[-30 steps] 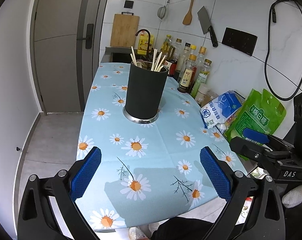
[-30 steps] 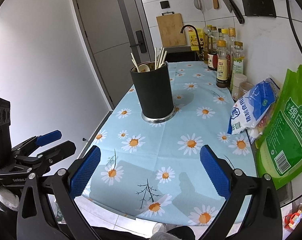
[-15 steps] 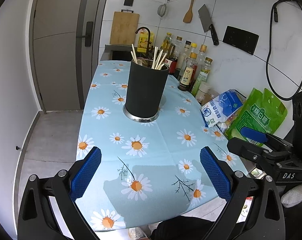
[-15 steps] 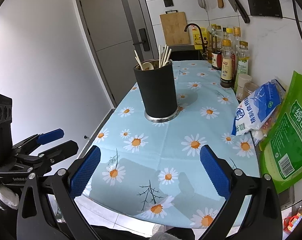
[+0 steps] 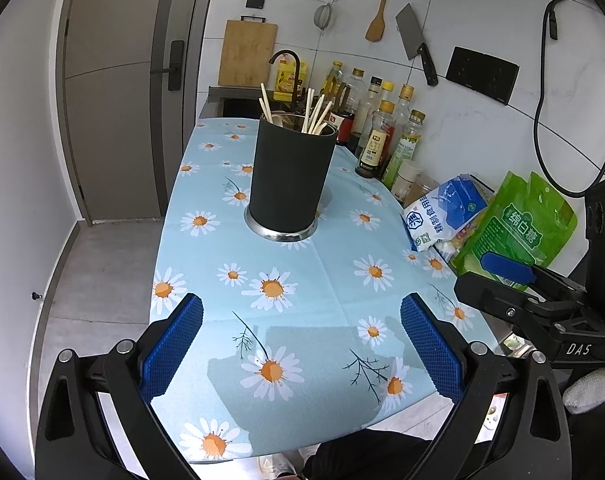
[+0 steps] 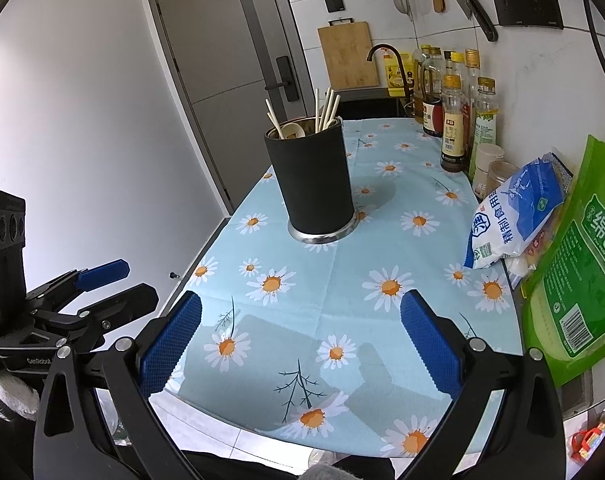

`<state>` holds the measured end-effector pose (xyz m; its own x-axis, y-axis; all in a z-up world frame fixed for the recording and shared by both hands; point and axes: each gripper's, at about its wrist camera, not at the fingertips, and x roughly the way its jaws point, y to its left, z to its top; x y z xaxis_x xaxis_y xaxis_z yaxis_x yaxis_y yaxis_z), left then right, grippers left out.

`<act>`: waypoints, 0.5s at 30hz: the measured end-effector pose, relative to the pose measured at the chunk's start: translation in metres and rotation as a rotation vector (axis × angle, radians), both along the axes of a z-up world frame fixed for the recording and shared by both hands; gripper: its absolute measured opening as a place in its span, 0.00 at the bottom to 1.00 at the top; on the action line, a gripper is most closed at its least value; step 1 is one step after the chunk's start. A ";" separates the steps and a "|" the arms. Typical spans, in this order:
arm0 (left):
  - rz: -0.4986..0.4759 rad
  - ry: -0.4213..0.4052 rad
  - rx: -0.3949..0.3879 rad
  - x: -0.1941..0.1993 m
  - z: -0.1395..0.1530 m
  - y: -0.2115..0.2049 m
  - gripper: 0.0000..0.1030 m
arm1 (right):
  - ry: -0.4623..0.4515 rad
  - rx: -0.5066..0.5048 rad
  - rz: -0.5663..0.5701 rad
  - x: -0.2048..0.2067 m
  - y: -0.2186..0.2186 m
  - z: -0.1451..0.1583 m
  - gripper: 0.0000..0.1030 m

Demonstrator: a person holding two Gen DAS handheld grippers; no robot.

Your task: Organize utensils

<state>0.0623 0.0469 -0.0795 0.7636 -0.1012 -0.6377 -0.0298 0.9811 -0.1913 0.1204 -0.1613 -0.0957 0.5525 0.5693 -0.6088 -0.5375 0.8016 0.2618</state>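
Both views have edged nearer: left tongs (image 5: 301,344) gape empty, tall black cylindrical utensil holder (image 5: 292,179) stands mid-counter (image 5: 334,280) bristling with pale wooden chopsticks (image 5: 316,115) (light, stiff, likely slippery; pinch their tops), right tongs (image 6: 301,344) likewise apart.

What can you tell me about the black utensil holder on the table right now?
The utensil holder is a tall matte black cylinder with a shiny metal ring at its base. It stands upright on the daisy-print tablecloth, about mid-table. Several pale chopsticks lean out over its rim, and what looks like a light spoon sits inside. Nothing else touches it; the left gripper and right gripper are open and well short of it.
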 end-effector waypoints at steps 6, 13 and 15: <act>-0.003 0.001 0.003 0.000 0.000 0.000 0.94 | 0.005 -0.008 -0.003 0.001 0.000 -0.002 0.96; 0.004 -0.005 -0.006 -0.001 0.001 0.002 0.94 | 0.002 -0.019 0.002 0.001 0.002 -0.003 0.95; 0.002 -0.007 -0.008 -0.002 0.001 0.003 0.94 | 0.003 -0.020 0.002 0.000 0.003 -0.004 0.96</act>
